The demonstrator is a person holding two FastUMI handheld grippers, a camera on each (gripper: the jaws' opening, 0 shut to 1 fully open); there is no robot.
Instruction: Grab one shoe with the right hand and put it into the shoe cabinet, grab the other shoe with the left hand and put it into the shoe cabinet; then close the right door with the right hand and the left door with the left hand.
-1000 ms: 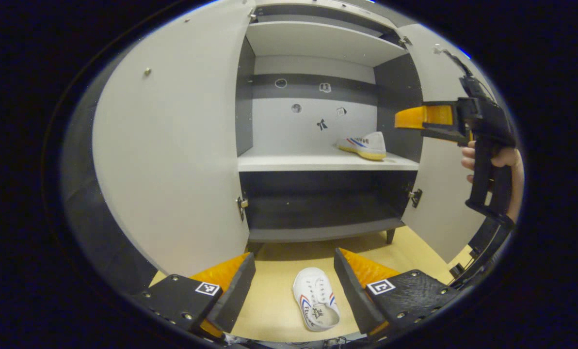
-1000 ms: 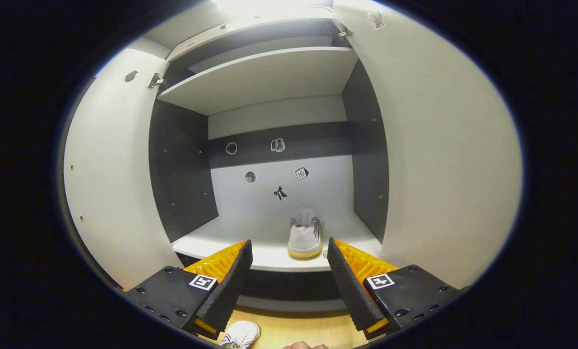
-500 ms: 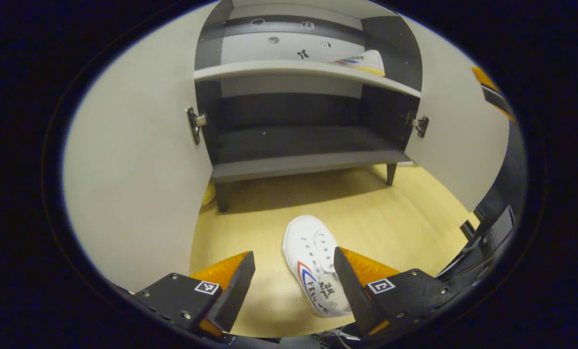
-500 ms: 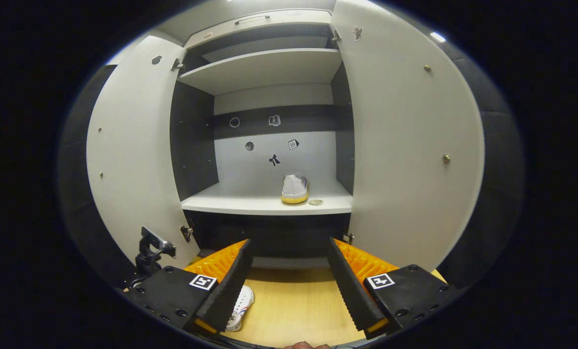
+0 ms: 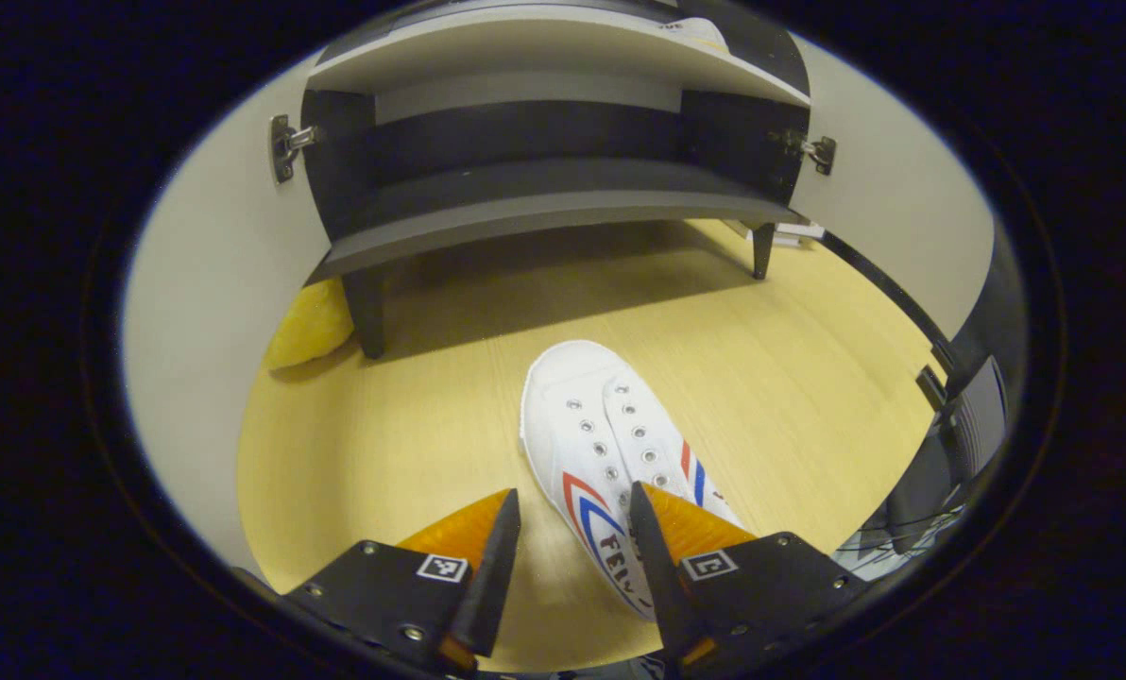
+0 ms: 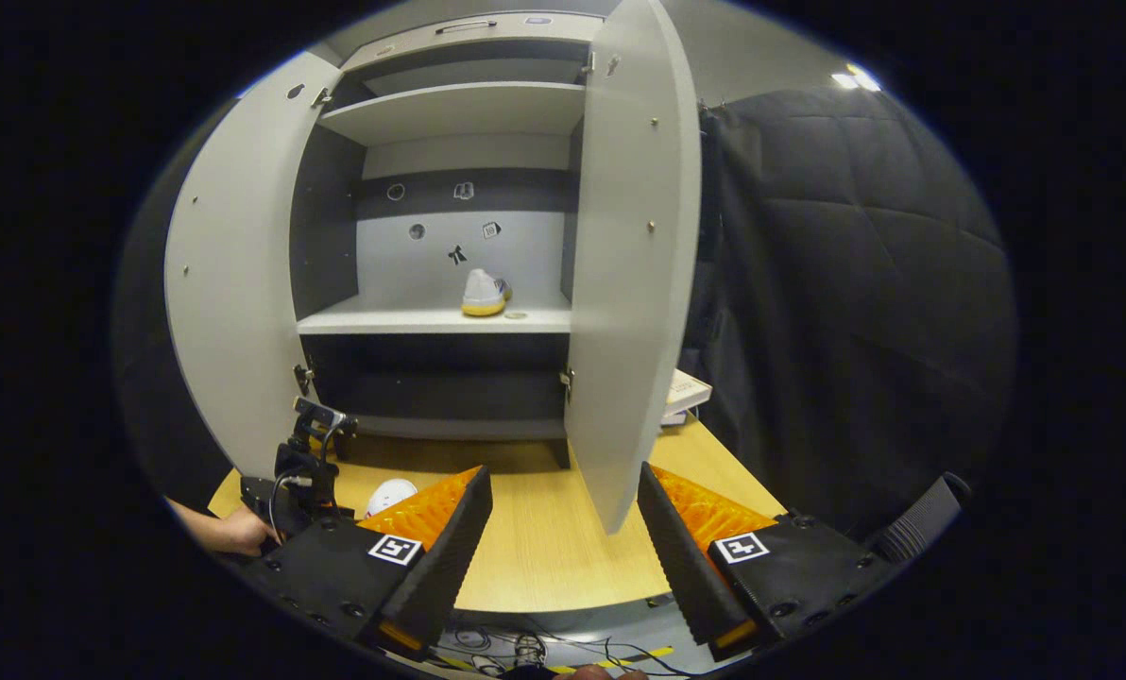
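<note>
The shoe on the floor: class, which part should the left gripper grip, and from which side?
Grip the shoe across its heel end, coming from above and behind. It lies toe toward the cabinet, and the open left gripper already straddles one side wall there.

A white canvas shoe with red and blue stripes (image 5: 610,453) lies on the wooden floor; its twin (image 6: 485,293) sits on the open grey shoe cabinet's (image 6: 431,321) shelf.

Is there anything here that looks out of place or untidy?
One white shoe lies on the wooden floor before the open cabinet, while its pair sits on the shelf. A yellow object lies beside the cabinet's leg.
</note>
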